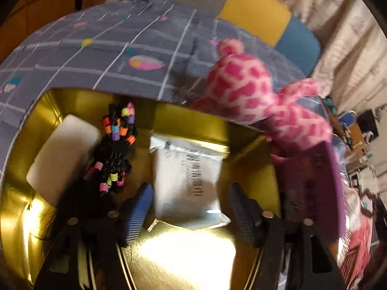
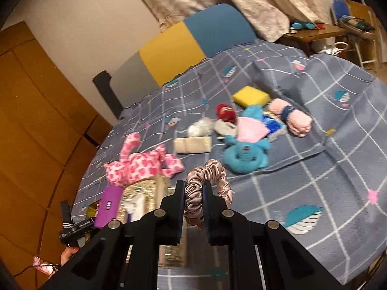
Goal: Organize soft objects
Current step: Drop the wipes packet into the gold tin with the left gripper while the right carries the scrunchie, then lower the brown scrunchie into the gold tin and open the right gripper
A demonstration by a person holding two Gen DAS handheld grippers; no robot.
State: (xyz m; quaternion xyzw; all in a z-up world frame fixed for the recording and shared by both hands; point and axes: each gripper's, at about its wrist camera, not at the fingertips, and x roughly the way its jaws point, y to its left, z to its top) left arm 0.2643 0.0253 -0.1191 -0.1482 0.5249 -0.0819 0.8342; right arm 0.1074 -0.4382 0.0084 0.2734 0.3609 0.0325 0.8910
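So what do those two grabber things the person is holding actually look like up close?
Both are black plastic tools with two flat fingers and round silver studs at the joints. The left gripper has blue ribbed pads on its fingers' inner faces. The right gripper is the same build, its pads showing only as dark blue edges. From the right wrist view, the left tool carries a small black camera with white lettering.
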